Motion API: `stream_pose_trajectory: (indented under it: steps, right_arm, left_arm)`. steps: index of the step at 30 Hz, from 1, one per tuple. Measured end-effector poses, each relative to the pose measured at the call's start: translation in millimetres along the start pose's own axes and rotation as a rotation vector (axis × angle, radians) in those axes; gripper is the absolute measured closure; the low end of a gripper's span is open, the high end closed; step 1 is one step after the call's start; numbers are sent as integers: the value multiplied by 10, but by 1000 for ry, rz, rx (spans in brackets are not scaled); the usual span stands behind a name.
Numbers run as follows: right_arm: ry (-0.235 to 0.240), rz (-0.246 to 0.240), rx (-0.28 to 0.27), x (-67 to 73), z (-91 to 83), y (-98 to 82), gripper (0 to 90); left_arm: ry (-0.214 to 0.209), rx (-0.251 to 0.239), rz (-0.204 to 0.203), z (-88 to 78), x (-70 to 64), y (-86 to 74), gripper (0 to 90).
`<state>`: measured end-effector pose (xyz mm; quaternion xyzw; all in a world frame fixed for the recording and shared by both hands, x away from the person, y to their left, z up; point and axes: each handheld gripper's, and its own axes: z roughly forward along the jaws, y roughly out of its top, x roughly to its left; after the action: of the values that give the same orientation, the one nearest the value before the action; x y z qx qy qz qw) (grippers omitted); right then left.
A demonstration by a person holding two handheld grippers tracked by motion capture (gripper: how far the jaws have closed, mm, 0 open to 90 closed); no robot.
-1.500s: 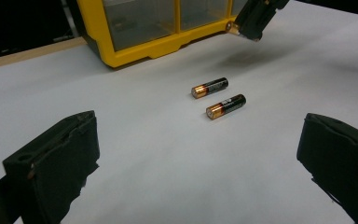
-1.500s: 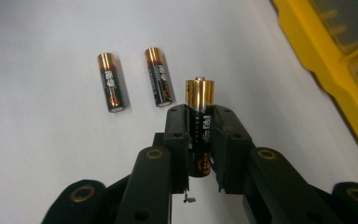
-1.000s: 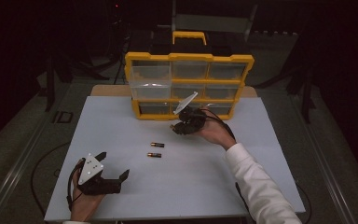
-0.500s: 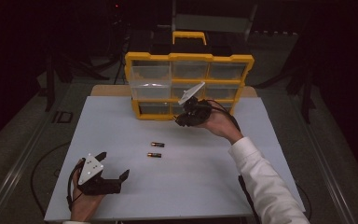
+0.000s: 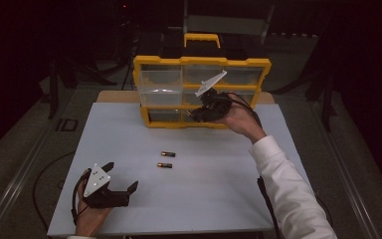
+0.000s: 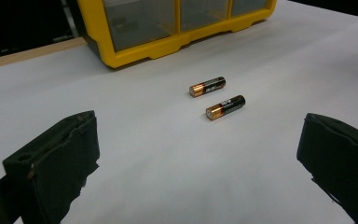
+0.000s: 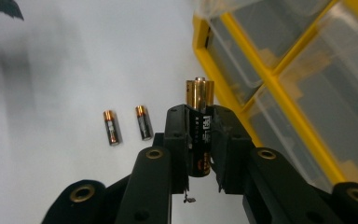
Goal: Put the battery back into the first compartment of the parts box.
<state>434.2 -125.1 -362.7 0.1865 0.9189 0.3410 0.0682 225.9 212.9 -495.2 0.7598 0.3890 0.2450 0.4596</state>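
Since a second ago we have raised our right claw (image 7: 199, 140), pinching a black-and-copper battery (image 7: 199, 122), before the yellow drawer organiser (image 5: 202, 61); our left claw (image 5: 118, 179) rests spread on the white bench (image 5: 219, 179).

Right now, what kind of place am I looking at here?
Probably a lab or workshop bench set up for recording. A white table stands in a dark room, bearing a yellow drawer organizer and two loose batteries. Cables trail on the floor beside it, and dark equipment stands behind.
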Motion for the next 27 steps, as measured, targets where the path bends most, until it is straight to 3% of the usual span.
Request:
stream_pose_trajectory:
  steps: [27]
  right_arm:
    - [-20,21,-64,-190,-379,313,770]
  left_arm:
    - [-6,-6,-11,-1,8,1,0]
